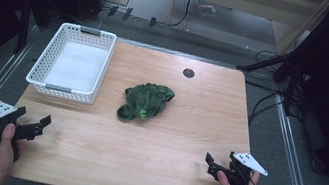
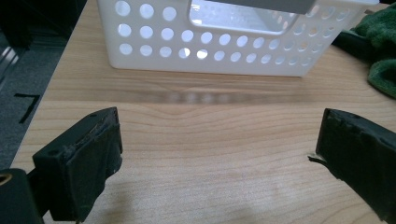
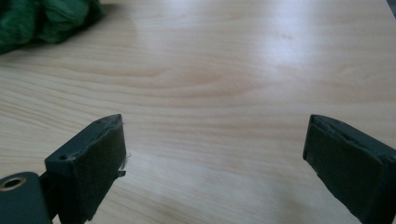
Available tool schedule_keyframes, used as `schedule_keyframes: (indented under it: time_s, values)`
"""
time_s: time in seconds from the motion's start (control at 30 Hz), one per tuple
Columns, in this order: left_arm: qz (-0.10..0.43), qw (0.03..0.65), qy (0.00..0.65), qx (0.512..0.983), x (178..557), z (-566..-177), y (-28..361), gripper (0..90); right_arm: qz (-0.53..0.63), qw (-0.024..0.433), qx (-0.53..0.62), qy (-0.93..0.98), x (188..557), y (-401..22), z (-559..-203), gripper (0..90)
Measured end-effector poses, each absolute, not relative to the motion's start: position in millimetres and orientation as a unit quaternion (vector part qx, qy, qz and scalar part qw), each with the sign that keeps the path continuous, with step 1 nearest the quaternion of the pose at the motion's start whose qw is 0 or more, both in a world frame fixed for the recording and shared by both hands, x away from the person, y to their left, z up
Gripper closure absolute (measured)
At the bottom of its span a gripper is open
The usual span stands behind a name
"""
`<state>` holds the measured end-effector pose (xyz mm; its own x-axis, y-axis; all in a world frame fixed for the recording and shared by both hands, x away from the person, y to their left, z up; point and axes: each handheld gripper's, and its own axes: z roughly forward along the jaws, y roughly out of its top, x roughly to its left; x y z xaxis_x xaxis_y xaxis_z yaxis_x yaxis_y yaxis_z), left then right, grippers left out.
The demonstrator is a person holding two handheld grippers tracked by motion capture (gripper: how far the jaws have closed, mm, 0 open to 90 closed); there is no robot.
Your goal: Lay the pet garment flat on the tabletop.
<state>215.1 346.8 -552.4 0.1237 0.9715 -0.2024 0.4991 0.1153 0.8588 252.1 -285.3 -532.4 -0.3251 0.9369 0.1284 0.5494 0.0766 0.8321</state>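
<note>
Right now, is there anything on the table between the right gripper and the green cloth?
No. In the high view, bare wooden table lies between the right gripper and the crumpled green cloth. The right gripper view shows the same bare wood.

One white basket [image 1: 74, 63] sits on the counter [image 1: 141, 159]. One green cloth [image 1: 146, 101] lies just right of the basket. One dark round hole [image 1: 188, 72] is in the counter beyond the cloth. Two claws, left claw [image 1: 38, 124] and right claw [image 1: 213, 165], are nearer the person than the basket.
</note>
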Motion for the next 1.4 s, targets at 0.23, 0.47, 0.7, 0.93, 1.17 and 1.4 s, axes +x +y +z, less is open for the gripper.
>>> schedule_keyframes:
  time_s: [0.23,0.47,0.7,0.93,1.17,1.4]
  values:
    - [0.270,0.441,0.606,0.604,214,-552,347,1.0,0.436,0.220,0.507,0.710,263,-258,-511,5.2]
    - [0.271,0.441,0.605,0.605,214,-552,347,1.0,0.454,0.217,0.494,0.709,284,-223,-494,3.2]
    - [0.270,0.441,0.605,0.605,214,-552,347,1.0,0.449,0.208,0.471,0.730,304,-184,-485,2.4]
    - [0.270,0.442,0.604,0.605,214,-552,347,1.0,0.457,0.205,0.456,0.735,318,-154,-476,2.4]
    - [0.272,0.443,0.602,0.606,215,-552,346,1.0,0.447,0.196,0.440,0.753,334,-123,-475,2.4]
    - [0.272,0.443,0.601,0.607,215,-552,346,1.0,0.429,0.176,0.448,0.764,361,-93,-486,0.4]
